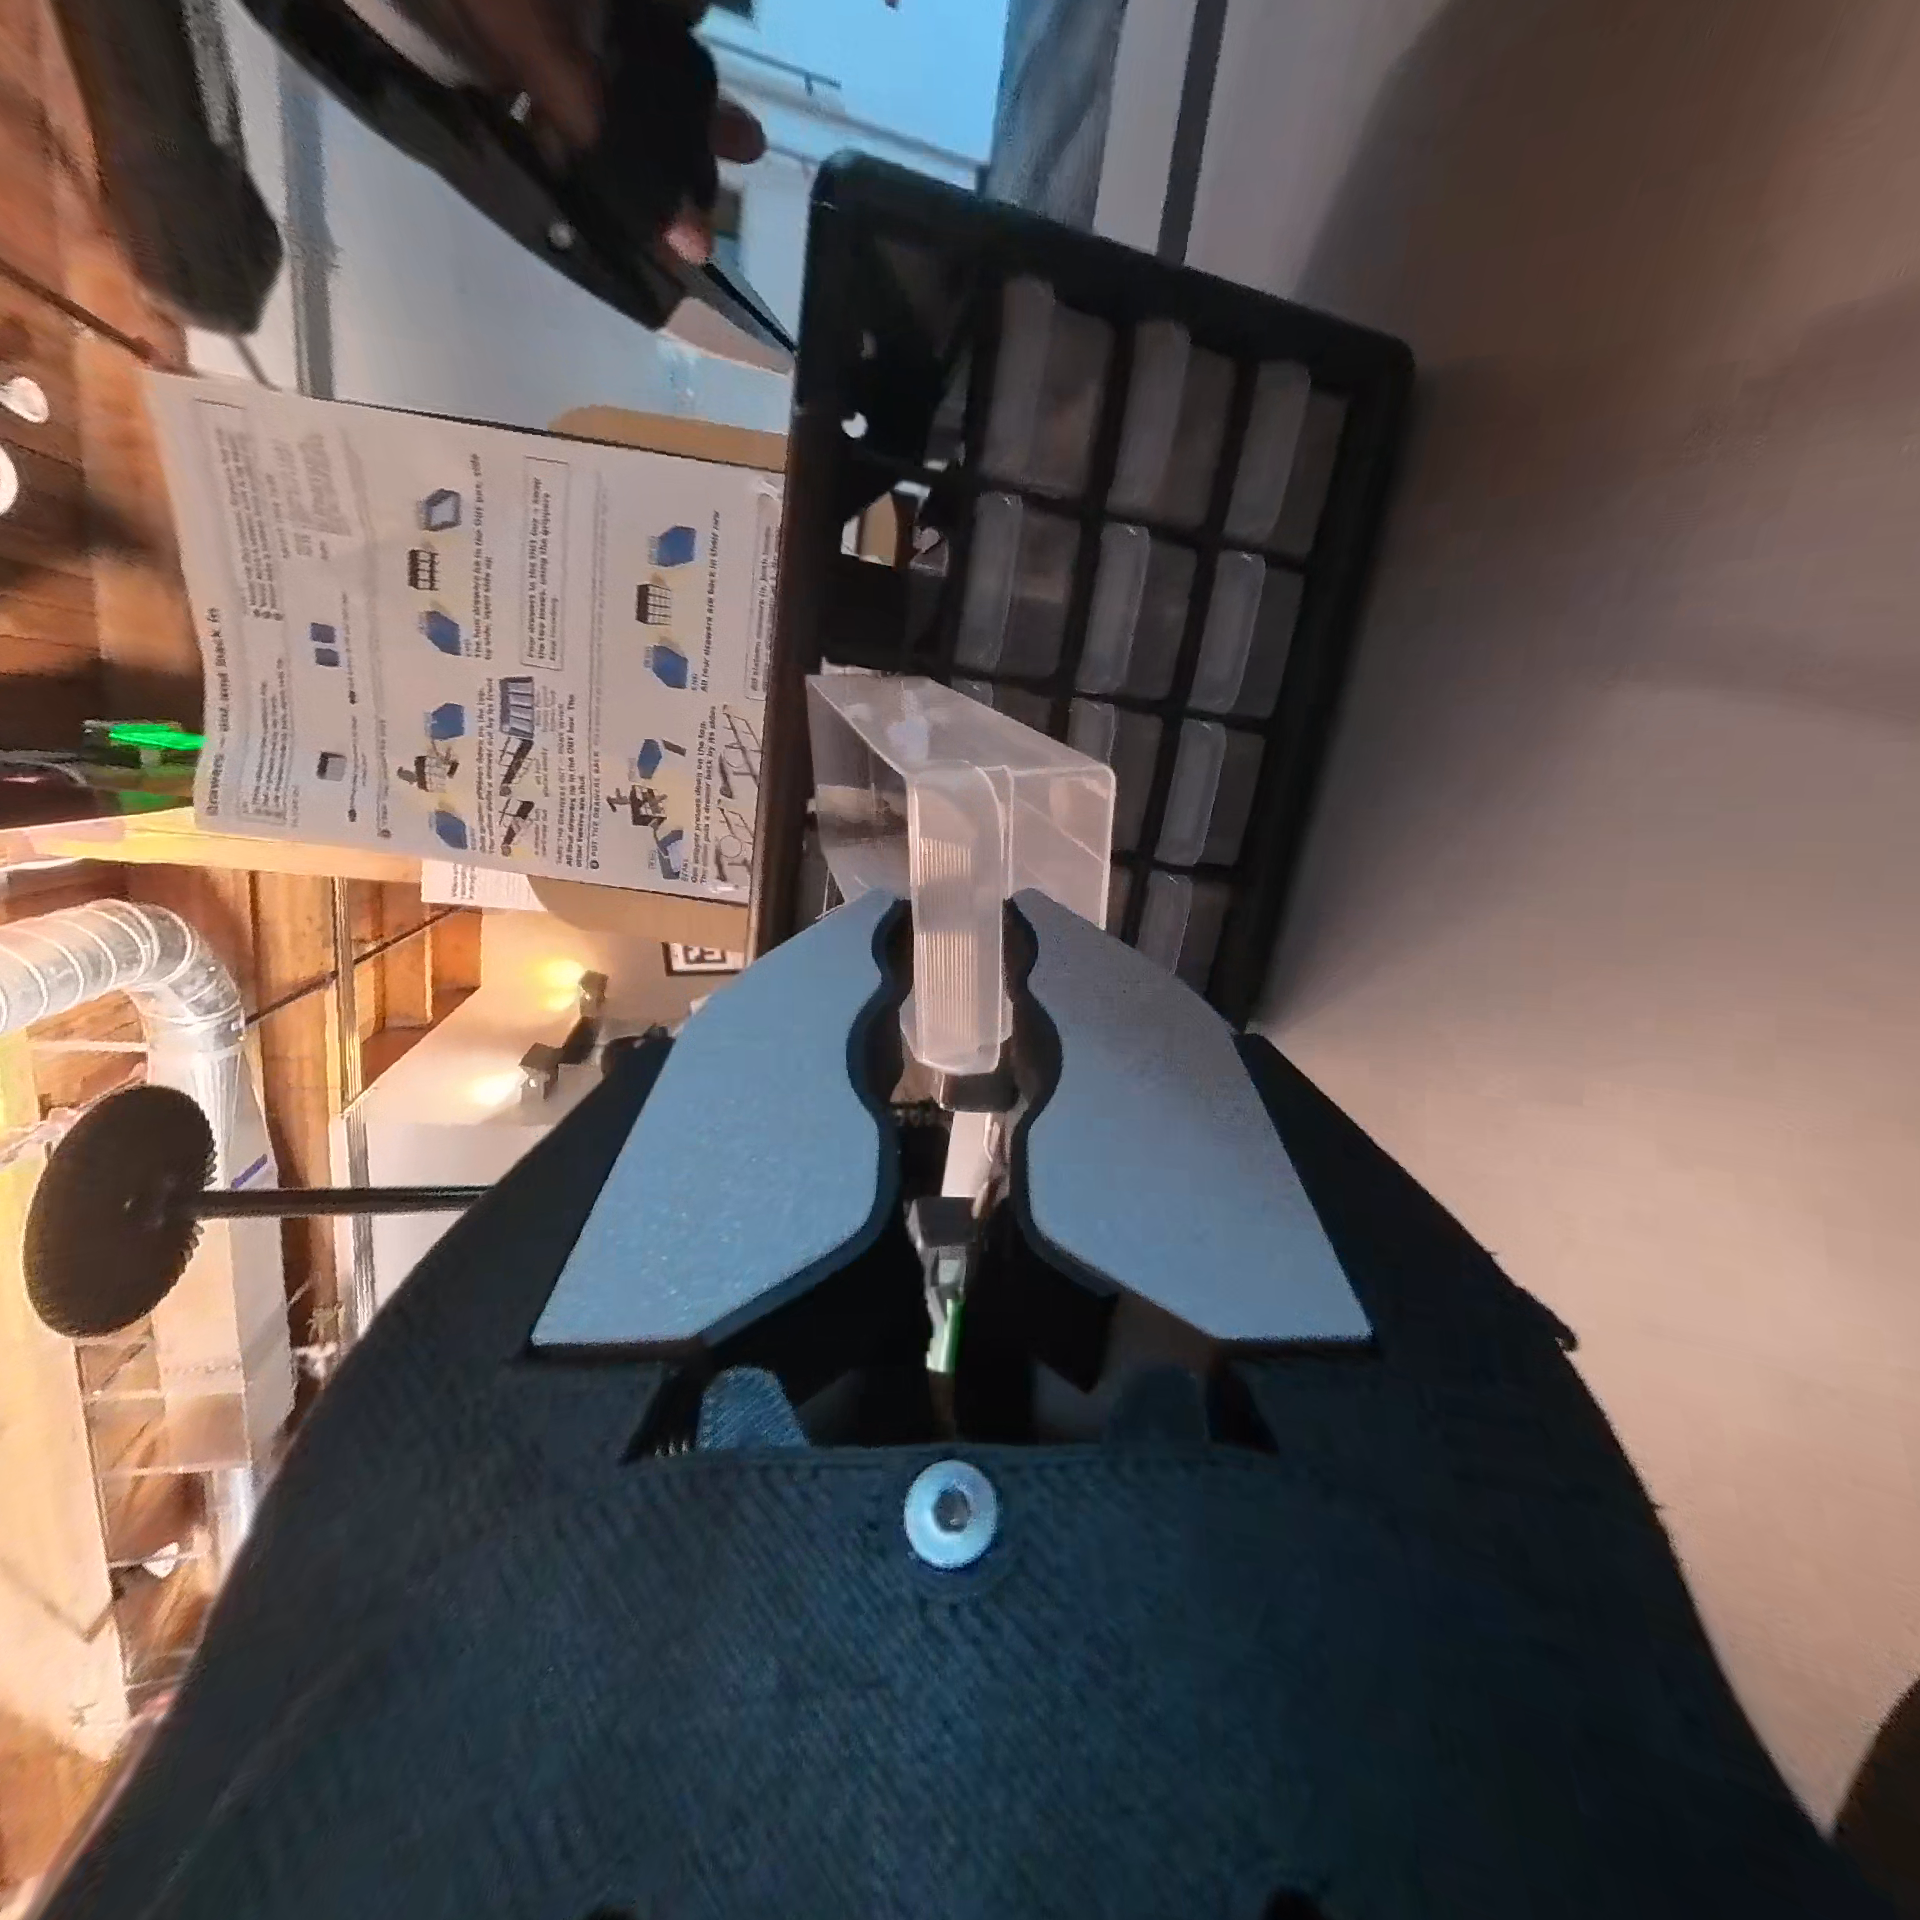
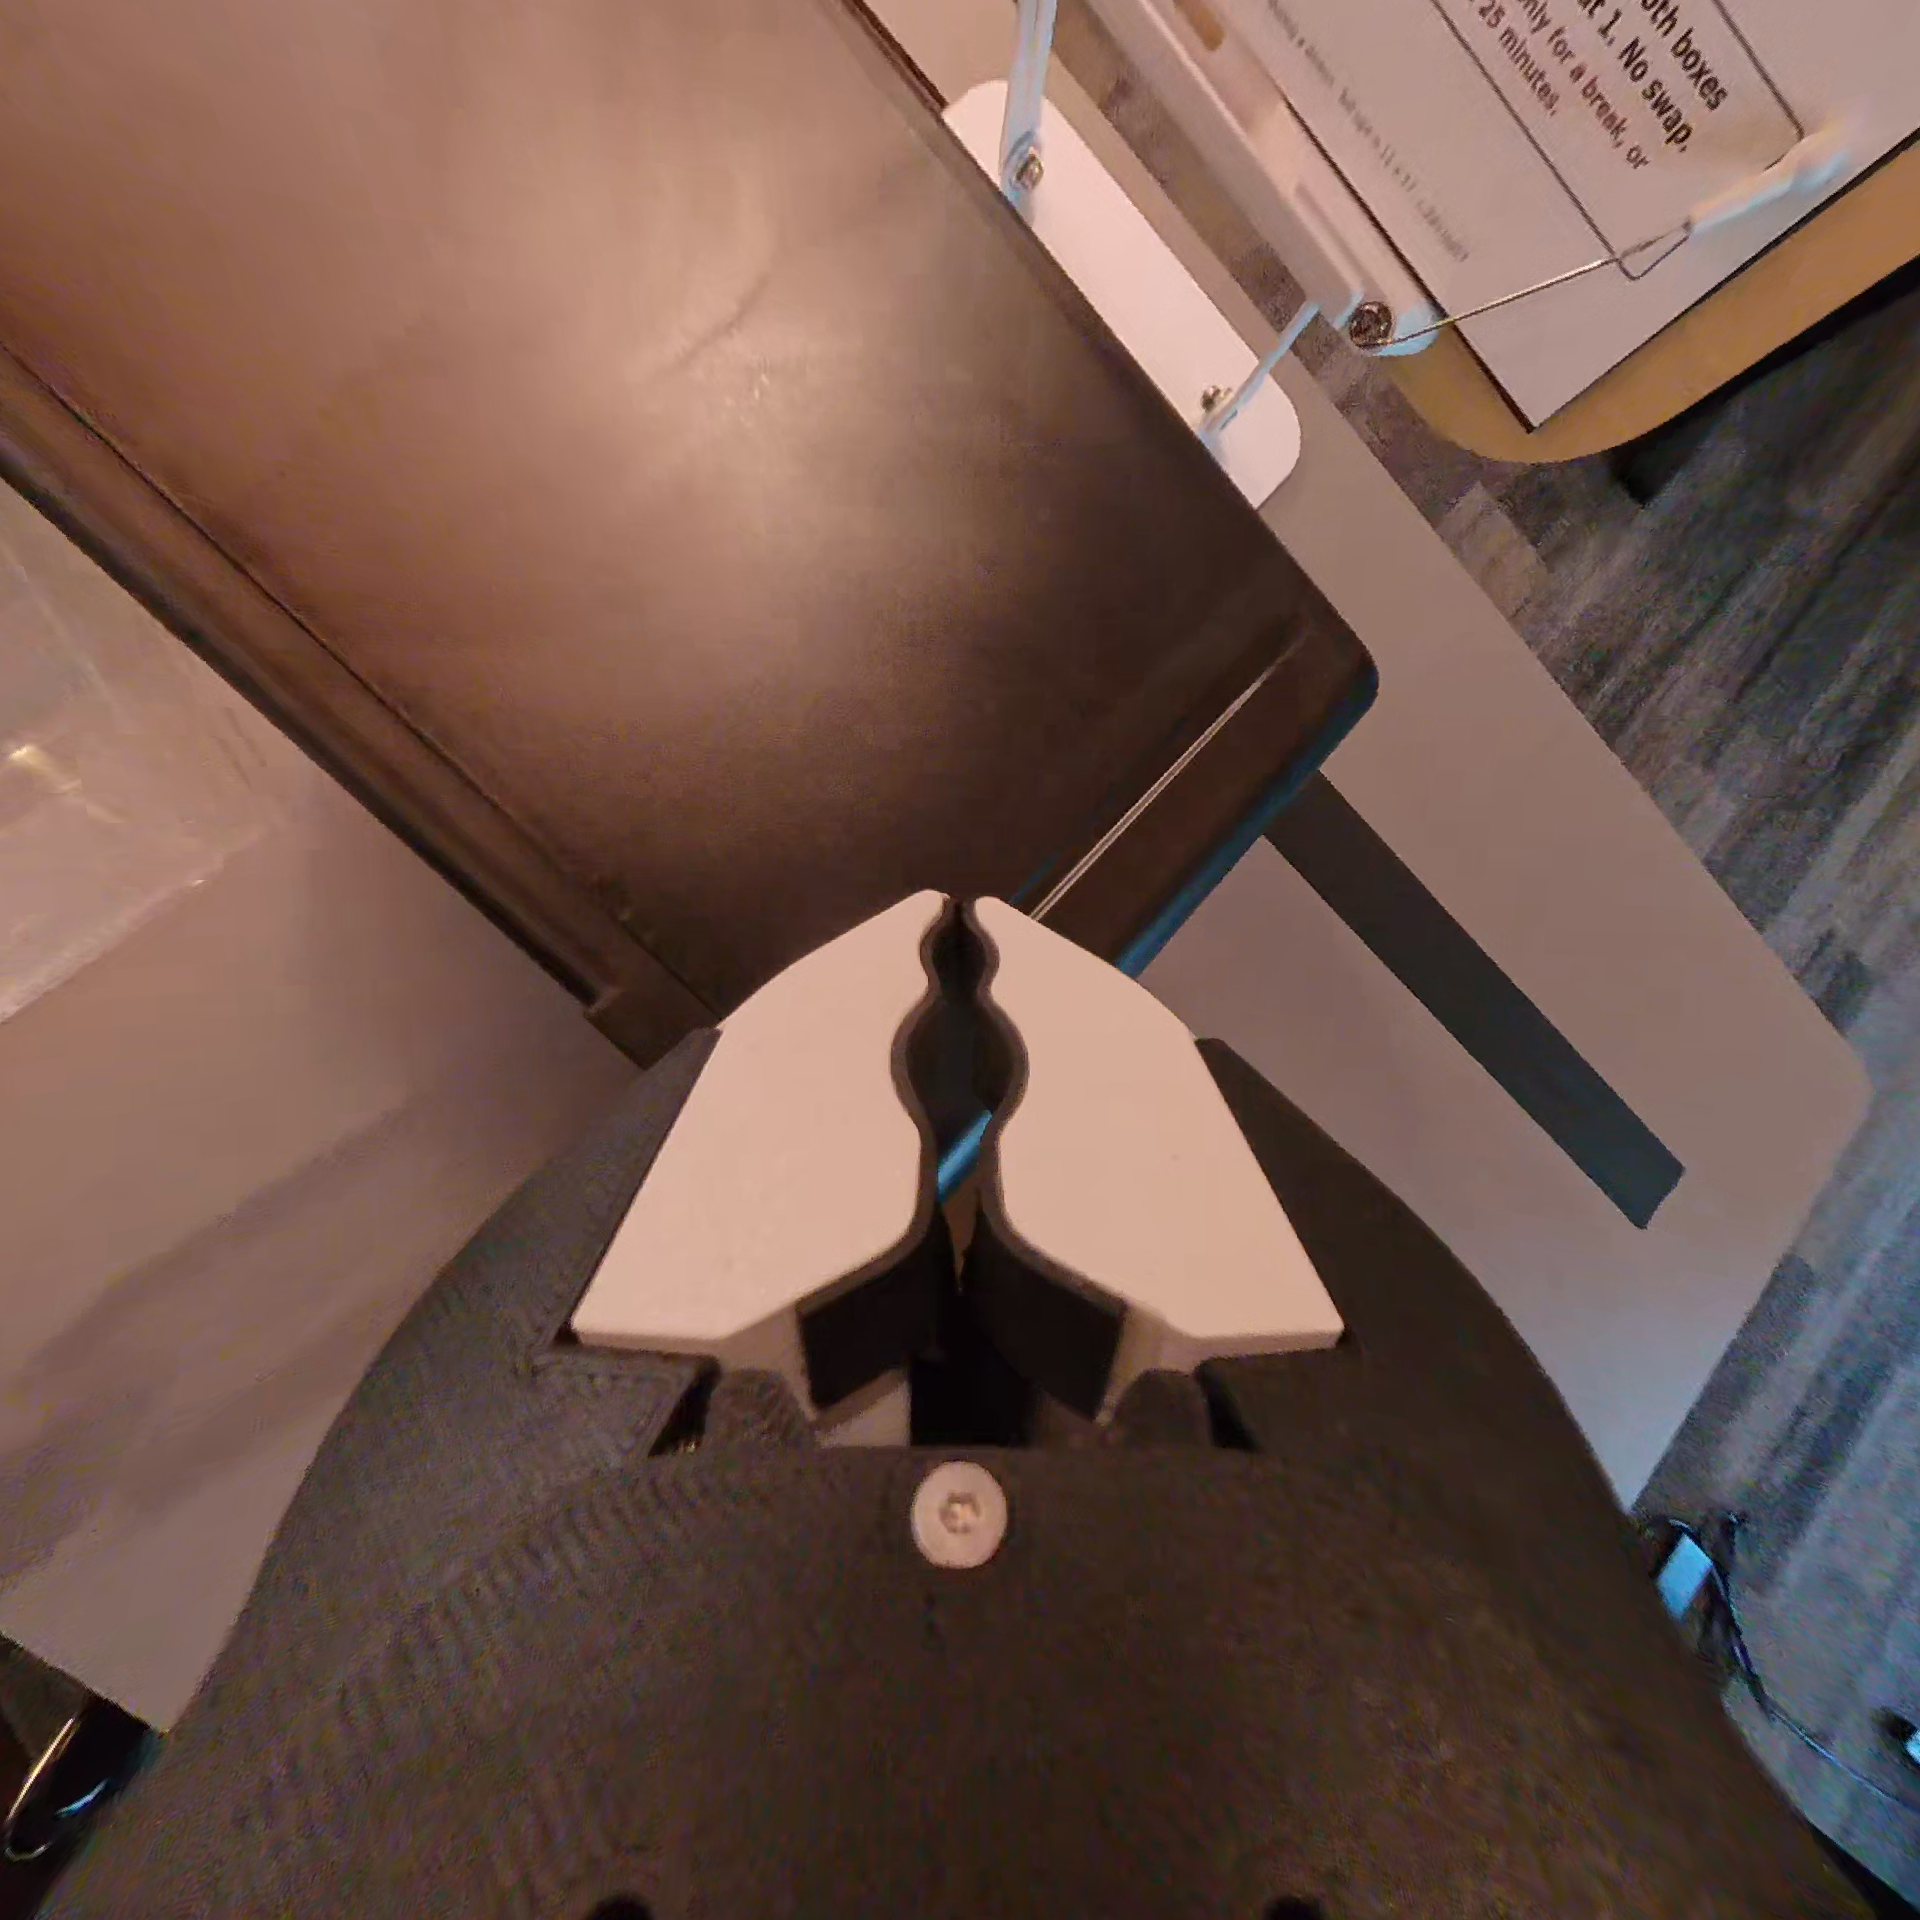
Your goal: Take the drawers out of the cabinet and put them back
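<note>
The left wrist view is rolled sideways. The black cabinet [image 1: 1340,364] stands on the white table with several clear drawers in its grid and some open slots near its top. My left gripper [image 1: 956,914] is shut on the ribbed handle of a clear drawer [image 1: 966,758], which sticks out of the cabinet's front. My right gripper [image 2: 961,909] is shut and empty, with its tips against the cabinet's smooth dark top [image 2: 665,436]. It also shows blurred in the left wrist view [image 1: 540,166], above the cabinet with a gloved hand on it.
A printed instruction sheet [image 1: 468,644] stands on a white stand [image 2: 1143,260] behind the cabinet. A clear object [image 2: 94,769] lies on the white table [image 2: 1558,790] at the left. The table edge and grey floor [image 2: 1766,644] are at the right.
</note>
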Demonstrator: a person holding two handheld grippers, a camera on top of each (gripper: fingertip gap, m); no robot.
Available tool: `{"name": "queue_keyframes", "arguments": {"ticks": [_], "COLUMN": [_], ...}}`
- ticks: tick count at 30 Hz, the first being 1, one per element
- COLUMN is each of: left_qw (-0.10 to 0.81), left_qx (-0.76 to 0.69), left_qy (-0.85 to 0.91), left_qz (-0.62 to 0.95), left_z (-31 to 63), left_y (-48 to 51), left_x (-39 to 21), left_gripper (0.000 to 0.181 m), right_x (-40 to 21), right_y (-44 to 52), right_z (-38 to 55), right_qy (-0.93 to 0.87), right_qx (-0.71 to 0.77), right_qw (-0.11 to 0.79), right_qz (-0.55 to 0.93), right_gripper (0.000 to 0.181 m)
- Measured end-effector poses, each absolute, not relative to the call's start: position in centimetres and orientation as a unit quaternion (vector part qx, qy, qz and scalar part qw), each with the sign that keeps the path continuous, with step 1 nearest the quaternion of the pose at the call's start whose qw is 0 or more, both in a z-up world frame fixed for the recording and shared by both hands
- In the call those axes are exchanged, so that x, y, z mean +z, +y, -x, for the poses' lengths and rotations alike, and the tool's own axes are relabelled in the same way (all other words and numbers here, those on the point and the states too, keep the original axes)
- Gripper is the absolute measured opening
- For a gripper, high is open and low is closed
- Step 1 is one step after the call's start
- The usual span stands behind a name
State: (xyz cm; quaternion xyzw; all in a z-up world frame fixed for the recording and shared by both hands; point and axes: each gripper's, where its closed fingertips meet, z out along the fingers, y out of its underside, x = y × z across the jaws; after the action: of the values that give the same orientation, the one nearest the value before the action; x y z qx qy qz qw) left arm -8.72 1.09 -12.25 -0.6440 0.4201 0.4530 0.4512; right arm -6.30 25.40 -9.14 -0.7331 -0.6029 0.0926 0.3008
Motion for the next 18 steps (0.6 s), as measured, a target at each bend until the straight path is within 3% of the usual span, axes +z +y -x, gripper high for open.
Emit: {"name": "queue_keyframes", "arguments": {"ticks": [18], "left_qw": [0.342], "left_qx": [0.481], "left_qy": [0.45], "left_qz": [0.67], "left_z": [7.8], "left_y": [3.4], "left_x": [-12.2], "left_gripper": [0.016], "right_x": [-9.2], "right_y": [25.4], "right_z": [6.3], "right_qy": [-0.597], "right_qx": [0.098], "right_qw": [0.281], "right_qz": [0.745], "right_gripper": [0.001]}}
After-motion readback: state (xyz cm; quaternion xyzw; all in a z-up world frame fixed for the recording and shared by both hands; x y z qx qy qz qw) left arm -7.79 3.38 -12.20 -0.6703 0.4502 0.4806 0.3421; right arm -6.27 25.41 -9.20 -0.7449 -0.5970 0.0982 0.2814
